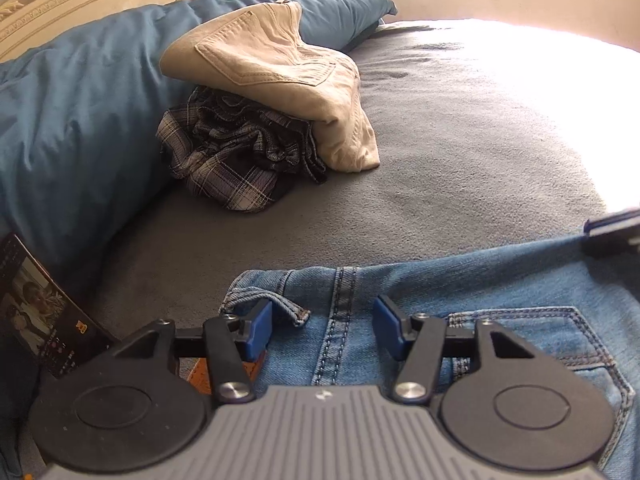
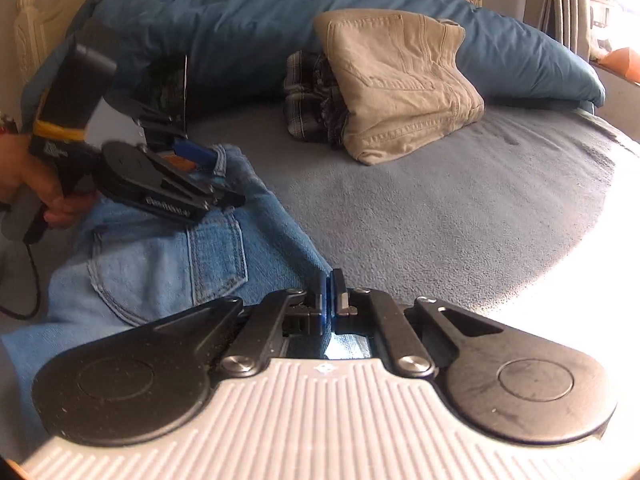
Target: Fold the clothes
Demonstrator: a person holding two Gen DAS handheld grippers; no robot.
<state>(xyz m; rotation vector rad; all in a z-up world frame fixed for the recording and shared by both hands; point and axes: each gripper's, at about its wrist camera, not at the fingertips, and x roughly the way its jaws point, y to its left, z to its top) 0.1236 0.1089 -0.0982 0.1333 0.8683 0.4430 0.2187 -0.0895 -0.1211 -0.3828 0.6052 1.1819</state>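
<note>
- Left wrist view: the blue jeans are spread on the grey blanket, filling the frame from 5 to 7 o'clock, waistband edge toward the middle of the bed.
- The left gripper is held over the waistband with its blue pads apart; a belt loop and the centre seam lie between them, unpinched, probably so that the edge can be taken next.
- At 11 o'clock, beige trousers are stacked on a plaid garment against the blue duvet, seemingly set aside as finished. A phone leans at 8 o'clock.
- Right wrist view: the right gripper is seen with fingers pressed together on a denim edge at 6 o'clock, apparently to keep that corner anchored and taut.
- The left gripper is seen at 9 o'clock, gripped by a hand, resting on the jeans above a back pocket.
- The stacked clothes lie at 1 o'clock, well apart from the jeans.
</note>
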